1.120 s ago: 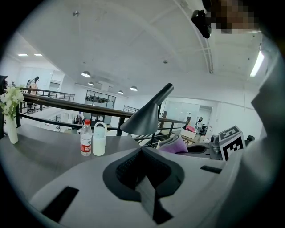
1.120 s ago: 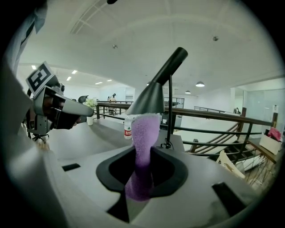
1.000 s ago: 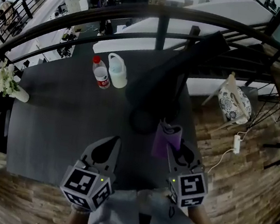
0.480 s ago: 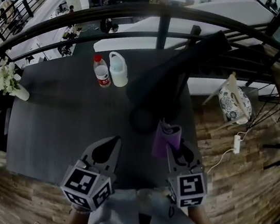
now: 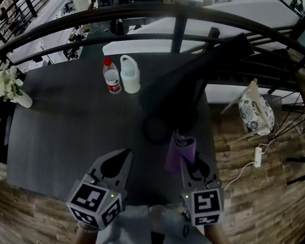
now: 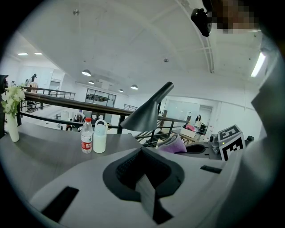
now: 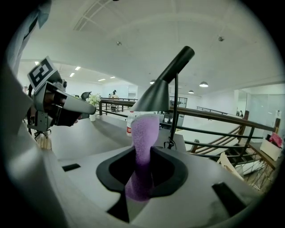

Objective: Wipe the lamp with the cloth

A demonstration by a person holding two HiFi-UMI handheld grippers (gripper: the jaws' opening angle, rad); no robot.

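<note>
Table (image 5: pixel 65 134), dark and matte, is standing on a wood floor (image 5: pixel 255 196) beside a black railing (image 5: pixel 180 14), with an open hall lying beyond. A lamp (image 5: pixel 197 68) is standing at the table's far right. A bottle (image 5: pixel 112 77) and a jug (image 5: pixel 130 74) are standing side by side at the far middle. A vase of flowers (image 5: pixel 10 87) is sitting at the left edge.

Nothing on the table is shifting from a second ago, and both grippers are staying in place.

The left gripper (image 5: pixel 127 153) is hovering over the near edge, jaws pressed together with nothing between them. The right gripper (image 5: pixel 183 160), near the lamp's base, is clamping a purple cloth (image 5: pixel 181 151) that is sticking up from its jaws.
</note>
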